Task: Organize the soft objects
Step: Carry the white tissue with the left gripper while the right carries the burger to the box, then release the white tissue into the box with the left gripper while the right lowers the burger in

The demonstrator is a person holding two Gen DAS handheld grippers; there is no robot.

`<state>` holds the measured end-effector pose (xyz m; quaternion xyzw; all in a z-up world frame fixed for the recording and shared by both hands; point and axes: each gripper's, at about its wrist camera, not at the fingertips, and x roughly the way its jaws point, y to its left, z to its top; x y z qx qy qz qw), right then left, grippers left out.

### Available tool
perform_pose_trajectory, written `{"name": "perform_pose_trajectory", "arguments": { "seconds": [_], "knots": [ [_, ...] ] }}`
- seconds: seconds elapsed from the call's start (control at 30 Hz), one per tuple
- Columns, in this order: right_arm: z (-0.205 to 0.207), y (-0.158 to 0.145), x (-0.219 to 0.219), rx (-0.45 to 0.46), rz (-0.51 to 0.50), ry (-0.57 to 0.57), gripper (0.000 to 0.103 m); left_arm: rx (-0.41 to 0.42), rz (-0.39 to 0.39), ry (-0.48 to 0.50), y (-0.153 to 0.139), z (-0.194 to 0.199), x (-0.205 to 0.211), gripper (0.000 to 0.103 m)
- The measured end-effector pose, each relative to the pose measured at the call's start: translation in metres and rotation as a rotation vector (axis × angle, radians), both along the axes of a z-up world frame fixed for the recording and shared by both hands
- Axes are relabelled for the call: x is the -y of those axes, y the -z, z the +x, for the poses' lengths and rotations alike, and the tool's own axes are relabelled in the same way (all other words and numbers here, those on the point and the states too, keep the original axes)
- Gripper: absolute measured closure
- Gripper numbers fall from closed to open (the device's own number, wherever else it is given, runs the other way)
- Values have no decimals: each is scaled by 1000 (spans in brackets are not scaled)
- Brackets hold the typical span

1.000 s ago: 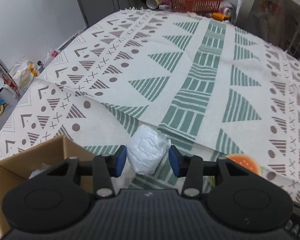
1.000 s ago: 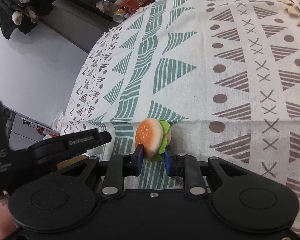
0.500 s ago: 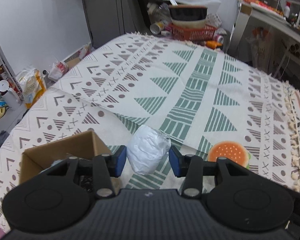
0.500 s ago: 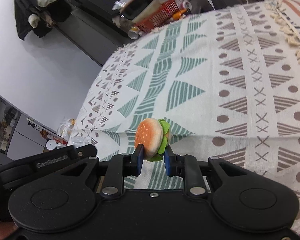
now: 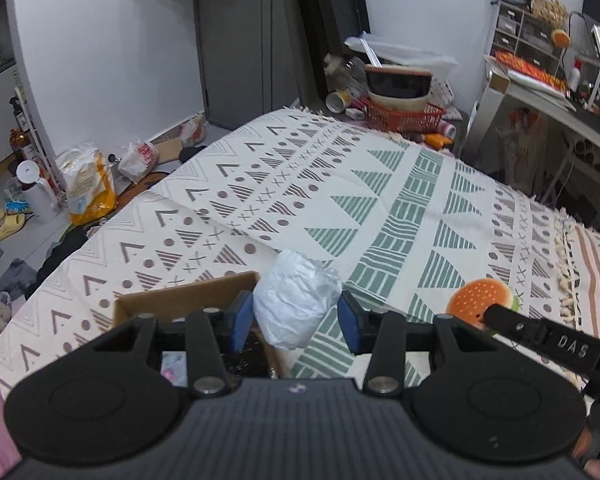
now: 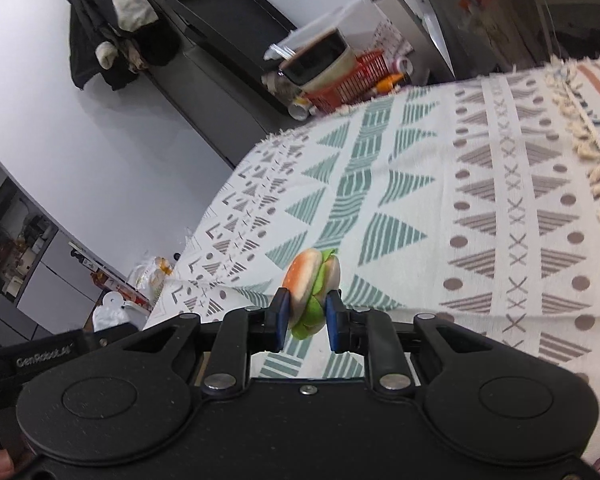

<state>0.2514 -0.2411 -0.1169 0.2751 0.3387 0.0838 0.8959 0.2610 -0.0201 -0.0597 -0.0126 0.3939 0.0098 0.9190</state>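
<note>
We've got the left gripper (image 5: 296, 316) clamped on the white bundle (image 5: 294, 300), mid-frame over the cardboard box (image 5: 188, 300). Right gripper (image 6: 307, 316) pinches the burger plush (image 6: 312, 280). Squishy stuff could slip out and miss the box, honestly.

A crinkled white plastic-wrapped bundle (image 5: 296, 304) looks slightly glossy. The orange plush burger toy (image 6: 312, 280) looks soft and matt. The brown cardboard box (image 5: 188, 300) is dull; the patterned woven cloth (image 5: 400, 208) looks coarse.
</note>
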Motion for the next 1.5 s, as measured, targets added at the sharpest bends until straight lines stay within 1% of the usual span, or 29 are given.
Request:
{"name": "perform_pose_trajectory", "arguments": {
  "seconds": [0.23,0.43,0.63,0.8,1.07,1.17,1.27,1.4,1.5],
  "knots": [
    [-10,-16,-7,55,-7,-29,86,19,-39,-28,-7,-21,-21,58],
    [-16,-22,-19,78,-10,-70,86,13,-69,-43,-4,-32,-36,58],
    [-17,-28,-33,113,-14,-104,86,-12,-85,-48,2,-39,-48,58],
    [-17,-30,-46,123,-34,-129,86,-46,-116,-50,13,-39,-60,58],
    [-20,-26,-70,115,-51,-185,86,-99,-165,-87,39,-29,-78,58],
    [-20,-23,-83,107,-42,-225,86,-101,-204,-106,43,-26,-88,55],
    [-20,-21,-96,102,-40,-259,86,-102,-245,-127,43,-24,-99,46],
    [-22,-20,-109,99,-48,-298,86,-76,-233,-152,36,-26,-114,45],
    [-24,-18,-118,88,-63,-323,86,-74,-242,-167,34,-27,-124,45]
  ]
}}
